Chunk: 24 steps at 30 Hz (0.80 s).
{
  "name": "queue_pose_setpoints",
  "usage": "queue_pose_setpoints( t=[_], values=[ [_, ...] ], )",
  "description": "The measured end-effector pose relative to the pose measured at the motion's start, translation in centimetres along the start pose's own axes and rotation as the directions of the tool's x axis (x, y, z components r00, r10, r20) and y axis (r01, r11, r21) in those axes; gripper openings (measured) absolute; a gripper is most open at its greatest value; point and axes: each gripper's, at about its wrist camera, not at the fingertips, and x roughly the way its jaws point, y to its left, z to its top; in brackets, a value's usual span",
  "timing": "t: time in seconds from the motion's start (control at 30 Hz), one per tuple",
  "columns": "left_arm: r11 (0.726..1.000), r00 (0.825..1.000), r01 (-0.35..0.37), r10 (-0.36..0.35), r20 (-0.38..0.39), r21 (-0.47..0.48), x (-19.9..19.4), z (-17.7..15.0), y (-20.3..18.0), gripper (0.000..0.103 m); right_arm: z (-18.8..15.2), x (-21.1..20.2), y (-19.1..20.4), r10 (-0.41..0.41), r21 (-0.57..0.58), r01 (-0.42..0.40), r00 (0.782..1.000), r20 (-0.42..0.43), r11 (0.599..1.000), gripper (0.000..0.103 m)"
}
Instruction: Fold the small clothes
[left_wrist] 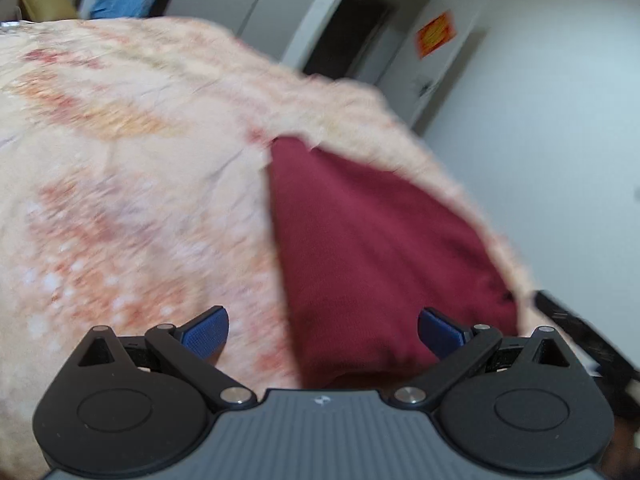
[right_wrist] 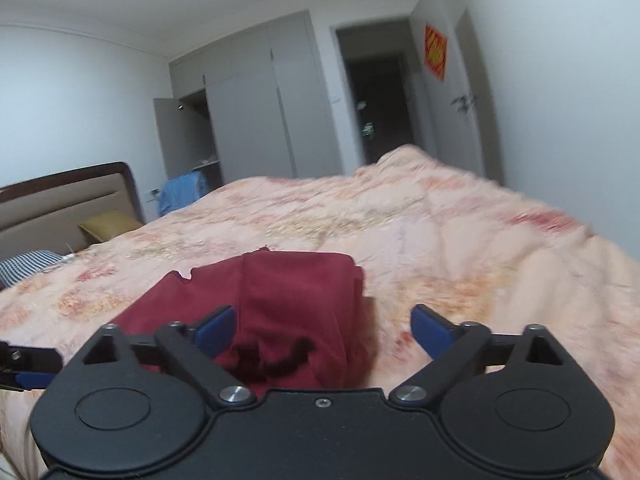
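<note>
Bedroom, peach floral bedspread; I see my left gripper and right gripper both spread wide, holding nothing, the folded maroon garment lying between and just ahead of their fingers.

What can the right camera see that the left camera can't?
Only the right camera shows the bed's headboard, a yellow pillow, a striped cloth and the whole grey wardrobe with one door open. It also shows that the red garment is folded over.

Only the left camera shows that garment lying close to the blanket's edge, with the other tool just past it.

Both show the red garment on the peach flowered blanket, the dark doorway, the red sign, something blue by the wardrobe, and open tongs: left tongs, right tongs.
</note>
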Motion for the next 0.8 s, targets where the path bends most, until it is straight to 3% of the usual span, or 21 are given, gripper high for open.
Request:
queue_pose_setpoints(
  t=[0.07,0.17,0.33,0.4,0.47,0.53,0.63,0.8],
  values=[
    [0.999,1.0,0.026,-0.026,0.017,0.023,0.0,0.7,-0.4,0.103,0.8,2.5,-0.5,0.009,0.013,-0.009,1.0,-0.028,1.0,0.097],
    [0.998,1.0,-0.026,0.025,0.013,0.051,1.1,2.1,-0.9,0.103,1.5,5.9,-1.8,0.018,0.07,-0.012,0.997,-0.081,0.997,0.095],
    [0.996,0.995,-0.086,0.086,-0.047,0.008,4.0,4.2,0.2,0.103,0.8,9.3,-3.4,0.058,0.166,-0.032,0.986,-0.156,0.986,0.078],
    [0.994,0.992,-0.104,0.103,-0.077,-0.011,5.0,4.8,0.8,0.103,-0.2,9.6,-3.6,0.067,0.186,-0.038,0.986,-0.152,0.982,0.076],
    [0.994,0.989,-0.112,0.11,-0.103,-0.011,6.0,5.1,1.2,0.103,-1.1,9.3,-2.8,0.041,0.143,-0.024,0.992,-0.117,0.989,0.071],
    [0.994,0.987,-0.108,0.108,-0.115,0.002,6.7,5.0,1.5,0.103,-1.3,9.0,-1.6,0.041,0.067,-0.034,0.994,-0.098,0.997,0.049],
    [0.994,0.989,-0.102,0.105,-0.104,0.039,7.1,4.4,1.7,0.103,-1.5,8.7,0.0,0.023,-0.034,-0.025,0.997,-0.072,0.999,0.038],
    [0.996,0.993,-0.078,0.082,-0.082,0.047,7.0,3.8,2.1,0.103,-1.6,8.7,-0.1,0.022,-0.038,-0.025,0.998,-0.058,0.999,0.037]
  ],
)
